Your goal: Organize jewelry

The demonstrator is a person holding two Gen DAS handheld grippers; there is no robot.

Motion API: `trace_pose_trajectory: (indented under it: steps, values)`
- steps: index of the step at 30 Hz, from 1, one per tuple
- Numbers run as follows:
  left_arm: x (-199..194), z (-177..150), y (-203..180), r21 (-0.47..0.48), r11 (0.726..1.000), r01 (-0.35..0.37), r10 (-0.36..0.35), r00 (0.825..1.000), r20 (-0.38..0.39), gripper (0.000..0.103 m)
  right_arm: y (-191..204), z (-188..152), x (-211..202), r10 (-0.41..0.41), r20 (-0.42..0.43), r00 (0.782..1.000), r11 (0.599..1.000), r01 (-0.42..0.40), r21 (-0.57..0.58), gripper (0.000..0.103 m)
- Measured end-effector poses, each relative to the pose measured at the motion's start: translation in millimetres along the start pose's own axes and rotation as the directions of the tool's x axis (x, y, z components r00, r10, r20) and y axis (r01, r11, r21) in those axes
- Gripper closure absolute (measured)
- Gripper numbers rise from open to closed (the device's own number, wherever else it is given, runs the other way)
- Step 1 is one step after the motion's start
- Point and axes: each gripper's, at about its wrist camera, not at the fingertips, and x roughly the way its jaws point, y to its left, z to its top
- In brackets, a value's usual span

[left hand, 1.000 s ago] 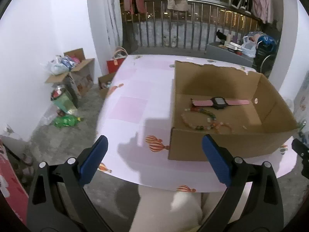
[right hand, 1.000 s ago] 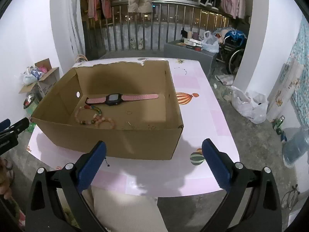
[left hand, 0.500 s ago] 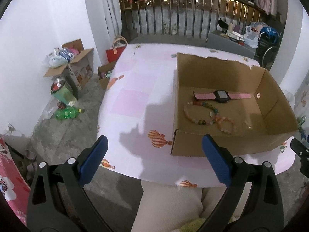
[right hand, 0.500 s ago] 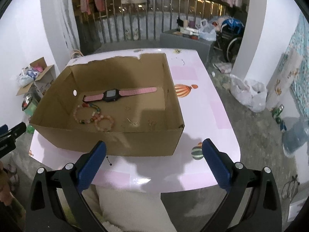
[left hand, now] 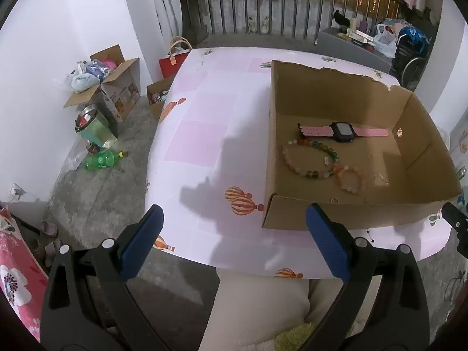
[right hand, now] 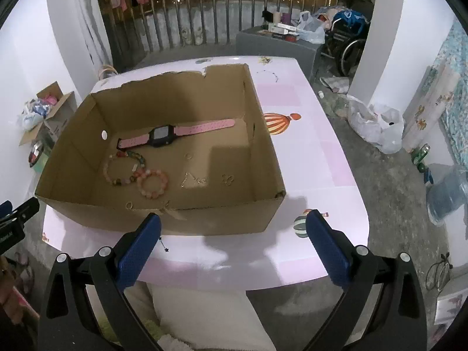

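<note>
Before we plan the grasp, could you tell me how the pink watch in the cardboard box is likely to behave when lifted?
The pink watch lies flat with both straps stretched out, so they would probably droop if it is gripped by its dark case. It looks light. Pushed, it would likely slide across the cardboard box floor rather than roll.
</note>
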Motion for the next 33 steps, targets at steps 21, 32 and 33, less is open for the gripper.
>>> trace_pose_trajectory:
  steps: [21, 32, 33]
  values:
    - [6.9, 2.5, -0.6, 0.004, 1.000, 0.006, -0.006, 0.999, -0.044, 0.009, 0.8, 4.5, 3.7, -0.009, -0.023, 1.000, 1.000, 0.009, 0.006, 0.007]
    - [7.3, 2.2, -2.7, 0.013, 1.000, 0.020, -0.019, 0.998, -0.058, 0.009, 0.4, 2.8, 4.9, -0.008, -0.027, 1.000, 1.000, 0.008, 0.011, 0.007]
    - [7.9, 2.7, -2.8, 0.012, 1.000, 0.021, -0.020, 0.998, -0.058, 0.009, 0.1, 2.8, 4.8, -0.008, -0.027, 1.000, 1.000, 0.008, 0.010, 0.007]
